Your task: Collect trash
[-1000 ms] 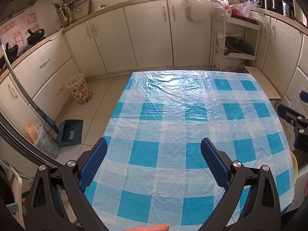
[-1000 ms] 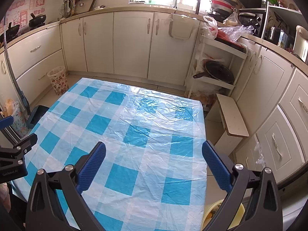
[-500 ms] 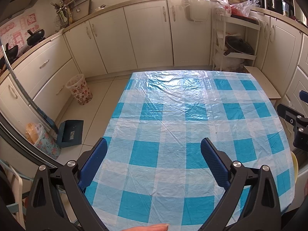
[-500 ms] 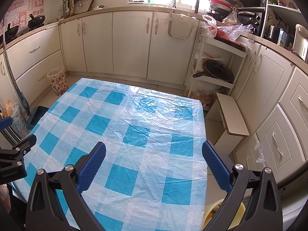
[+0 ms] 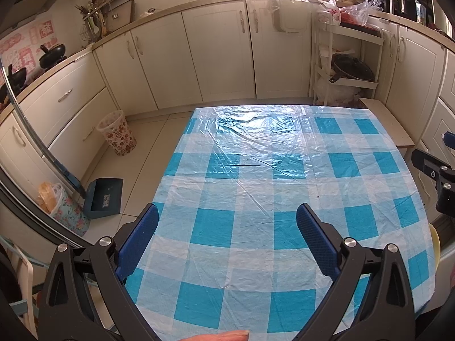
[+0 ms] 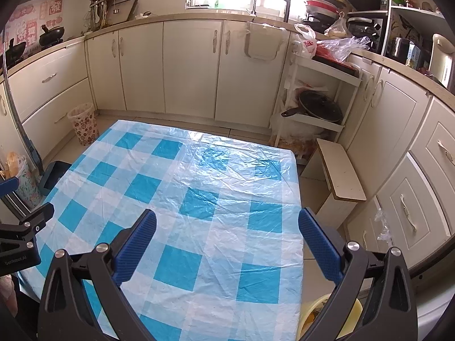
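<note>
Left wrist view: the left gripper [image 5: 227, 218] hangs above the near end of the table [image 5: 284, 176], its two blue-padded fingers [image 5: 139, 238] spread wide with nothing between them and nothing touching them. Under it lies a blue-and-white checked plastic tablecloth [image 5: 256, 227], creased and glossy toward the far edge. No loose piece of trash can be made out on the cloth. On the floor off the table's left edge stand a floral wastebasket [image 5: 116, 133] near the cabinets and a blue dustpan [image 5: 103, 197] closer in. Part of the right gripper [image 5: 435, 176] shows at the table's right edge. A fingertip [image 5: 224, 335] shows at the bottom of the frame.

Right wrist view: the right gripper [image 6: 227, 221] is over the table's near right part, fingers just as wide apart and holding nothing. A yellow container [image 6: 321, 312] sits low beside the near right corner. The wastebasket [image 6: 84, 128] stands beyond the far left corner, and a wooden stool [image 6: 338, 170] off the right edge.
</note>
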Demonstrator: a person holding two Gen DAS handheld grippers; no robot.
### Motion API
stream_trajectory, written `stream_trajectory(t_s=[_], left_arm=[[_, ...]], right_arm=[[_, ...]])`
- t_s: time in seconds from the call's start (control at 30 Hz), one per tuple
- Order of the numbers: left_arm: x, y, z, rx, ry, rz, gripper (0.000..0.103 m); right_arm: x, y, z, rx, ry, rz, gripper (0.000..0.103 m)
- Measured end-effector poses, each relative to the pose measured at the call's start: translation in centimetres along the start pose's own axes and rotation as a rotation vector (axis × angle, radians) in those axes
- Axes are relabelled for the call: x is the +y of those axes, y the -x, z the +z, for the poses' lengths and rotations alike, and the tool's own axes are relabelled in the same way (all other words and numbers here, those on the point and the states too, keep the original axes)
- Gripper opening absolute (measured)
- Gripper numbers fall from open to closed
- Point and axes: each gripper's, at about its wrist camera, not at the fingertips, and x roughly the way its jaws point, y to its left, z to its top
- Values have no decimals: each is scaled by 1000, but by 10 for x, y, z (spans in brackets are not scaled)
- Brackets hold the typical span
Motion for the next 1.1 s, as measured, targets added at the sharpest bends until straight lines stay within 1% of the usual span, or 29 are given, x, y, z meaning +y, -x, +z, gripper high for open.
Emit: stream_trajectory(t_s=[0.47, 0.63, 0.8, 0.93, 1.1], left_arm=[[-3, 2, 1, -7, -10, -6, 94], [-6, 8, 4, -22, -10, -27, 94], [-20, 31, 6, -60, -42, -49, 94], [-30, 57, 3, -89, -59, -76, 94], [-40, 92, -8, -116, -81, -107, 94]], right_arm=[[-5, 8, 2, -27, -18, -16, 96], [-11, 19, 1, -43, -35, -28, 96], [-21, 42, -6, -71, -62, -60, 96], [-30, 70, -26, -92, -96, -83, 96], [-44, 113, -46, -137, -129, -141, 96]])
